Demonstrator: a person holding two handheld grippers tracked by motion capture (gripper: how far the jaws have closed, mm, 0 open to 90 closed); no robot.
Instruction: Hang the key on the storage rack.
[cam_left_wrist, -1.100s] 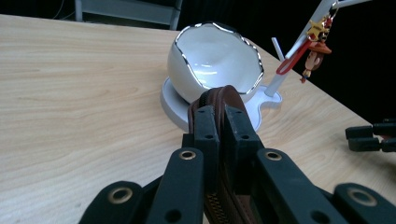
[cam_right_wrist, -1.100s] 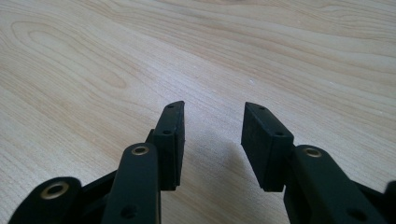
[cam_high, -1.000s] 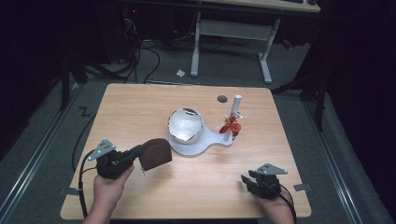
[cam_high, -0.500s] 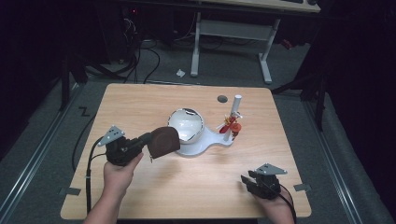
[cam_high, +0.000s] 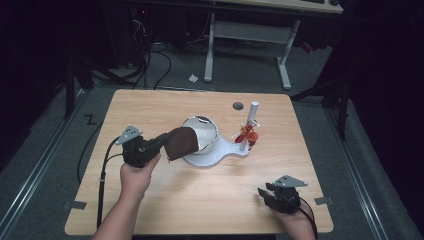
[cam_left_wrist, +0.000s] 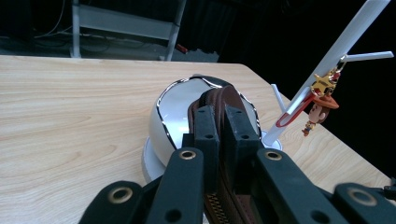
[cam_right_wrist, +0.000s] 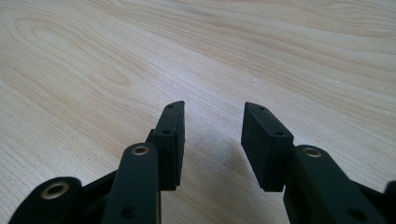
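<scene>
Up at the table's middle, the left gripper (cam_high: 162, 145) pinches a brown zippered pouch (cam_high: 181, 143) on edge, held above the wood just beside the white bowl-shaped stand (cam_high: 202, 134). Well apart, near the front edge, the right gripper (cam_high: 265, 192) rests with jaws spread, nothing between them.

A dark brown pouch (cam_high: 181, 142), a glossy white stand (cam_high: 215, 152), an orange-red keychain (cam_high: 248, 135), a pale wood-grain table (cam_high: 150, 107).

Brown zippered pouch (cam_high: 181, 143) held upright, edge-on, touching white bowl (cam_high: 206, 131).
</scene>
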